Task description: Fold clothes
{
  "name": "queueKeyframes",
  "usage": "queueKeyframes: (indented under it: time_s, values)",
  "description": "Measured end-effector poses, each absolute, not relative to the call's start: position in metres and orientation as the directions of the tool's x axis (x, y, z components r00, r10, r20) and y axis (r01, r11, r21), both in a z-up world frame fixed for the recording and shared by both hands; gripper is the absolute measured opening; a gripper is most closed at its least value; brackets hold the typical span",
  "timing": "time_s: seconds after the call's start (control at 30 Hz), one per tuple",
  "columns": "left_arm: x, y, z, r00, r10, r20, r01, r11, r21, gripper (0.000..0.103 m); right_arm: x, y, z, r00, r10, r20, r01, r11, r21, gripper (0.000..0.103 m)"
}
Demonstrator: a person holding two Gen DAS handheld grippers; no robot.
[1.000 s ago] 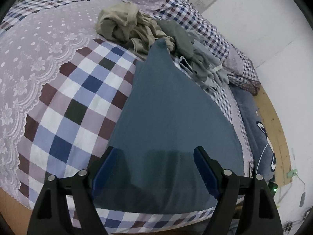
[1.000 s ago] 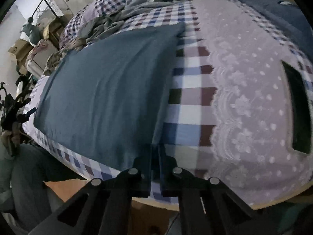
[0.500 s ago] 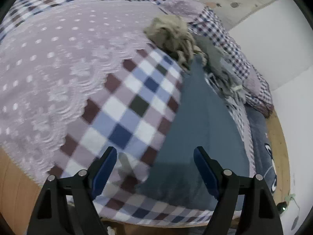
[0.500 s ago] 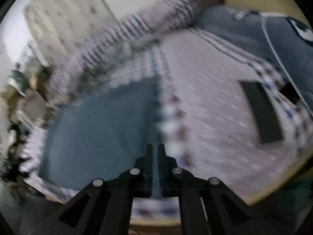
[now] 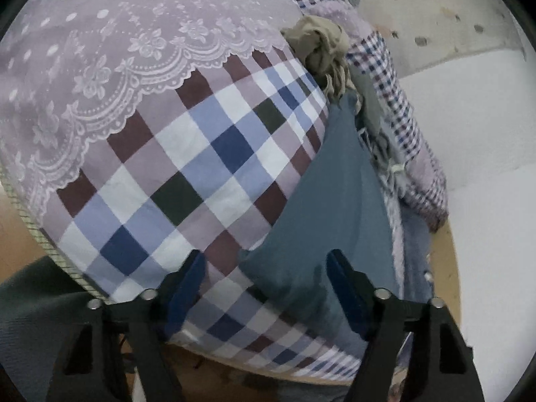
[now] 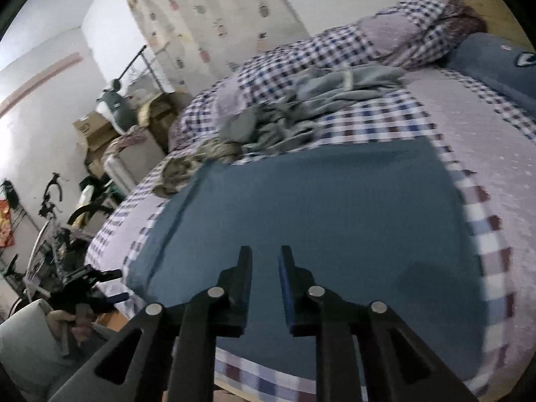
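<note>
A blue-grey garment (image 5: 335, 207) lies flat on the checked bedsheet (image 5: 187, 167). My left gripper (image 5: 266, 258) hovers at the garment's near left corner. Its jaws are closing, and the corner lies between them untouched by the blue pads. In the right wrist view the same garment (image 6: 318, 207) spreads wide under my right gripper (image 6: 266, 251). That gripper's jaws are opening to a narrow gap with nothing between them.
A heap of tan clothes (image 5: 321, 50) and grey clothes (image 6: 301, 107) sits just past the garment's far edge. A dark blue pillow (image 6: 495, 63) lies at the right. Left of the bed stand a bicycle (image 6: 50, 227) and boxes (image 6: 93, 127). A hand (image 6: 63, 321) shows at lower left.
My left gripper swung left and down to the garment's near left corner, and its jaws narrowed. My right gripper let go of the garment's right edge, moved over its middle, and its jaws parted.
</note>
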State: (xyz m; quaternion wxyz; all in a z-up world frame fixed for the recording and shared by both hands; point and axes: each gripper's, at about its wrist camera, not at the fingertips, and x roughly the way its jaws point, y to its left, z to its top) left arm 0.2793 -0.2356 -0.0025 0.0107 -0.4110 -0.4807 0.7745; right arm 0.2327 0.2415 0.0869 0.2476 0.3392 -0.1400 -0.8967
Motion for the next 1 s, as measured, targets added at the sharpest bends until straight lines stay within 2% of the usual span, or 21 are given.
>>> queueKeyframes:
  time_s: [0.03,0.07,0.13,0.2,0.23,0.3,0.43,0.53,0.67,0.7,0.83,1.0]
  values:
    - [0.279,-0.235,-0.003,-0.669,0.411,-0.619,0.380,-0.526,-0.760,0.058,0.234,0.234,0.088,-0.641,-0.550,-0.536,0.366,-0.832,0.417,0.020]
    - [0.279,-0.234,-0.004,-0.672,0.415,-0.613,0.381,-0.517,-0.767,0.047,0.237,0.228,0.089,-0.636,-0.559,-0.533,0.382,-0.827,0.412,0.021]
    - [0.277,-0.231,-0.007,-0.673,0.421,-0.609,0.383,-0.506,-0.773,0.040,0.242,0.210,0.091,-0.631,-0.562,-0.534,0.416,-0.827,0.378,0.024]
    - [0.278,-0.232,-0.008,-0.676,0.409,-0.613,0.393,-0.503,-0.769,0.018,0.248,0.193,0.093,-0.634,-0.551,-0.543,0.446,-0.834,0.326,0.026]
    - [0.280,-0.233,-0.008,-0.683,0.404,-0.608,0.396,-0.495,-0.774,0.015,0.251,0.182,0.094,-0.641,-0.536,-0.550,0.460,-0.841,0.283,0.026]
    - [0.285,-0.240,-0.005,-0.711,0.402,-0.577,0.380,-0.470,-0.797,0.011,0.259,0.160,0.094,-0.662,-0.493,-0.564,0.481,-0.857,0.185,0.033]
    - [0.292,-0.248,-0.002,-0.739,0.424,-0.523,0.344,-0.430,-0.835,0.009,0.280,0.100,0.088,-0.705,-0.412,-0.577,0.532,-0.846,-0.045,0.043]
    - [0.291,-0.251,-0.001,-0.744,0.456,-0.488,0.316,-0.403,-0.859,0.008,0.304,0.040,0.074,-0.747,-0.388,-0.541,0.587,-0.767,-0.261,0.046]
    - [0.293,-0.258,0.001,-0.756,0.492,-0.431,0.277,-0.356,-0.893,0.007,0.331,-0.030,0.046,-0.755,-0.420,-0.504,0.646,-0.613,-0.456,0.058]
    - [0.294,-0.260,0.001,-0.759,0.499,-0.418,0.269,-0.344,-0.900,0.007,0.336,-0.045,0.038,-0.753,-0.429,-0.499,0.655,-0.568,-0.498,0.063]
    - [0.295,-0.262,0.004,-0.768,0.525,-0.367,0.232,-0.305,-0.923,0.006,0.346,-0.083,0.001,-0.792,-0.414,-0.449,0.606,-0.438,-0.665,0.067]
    - [0.293,-0.261,0.011,-0.776,0.547,-0.313,0.184,-0.278,-0.943,0.005,0.330,-0.102,-0.025,-0.833,-0.369,-0.412,0.543,-0.404,-0.736,0.069]
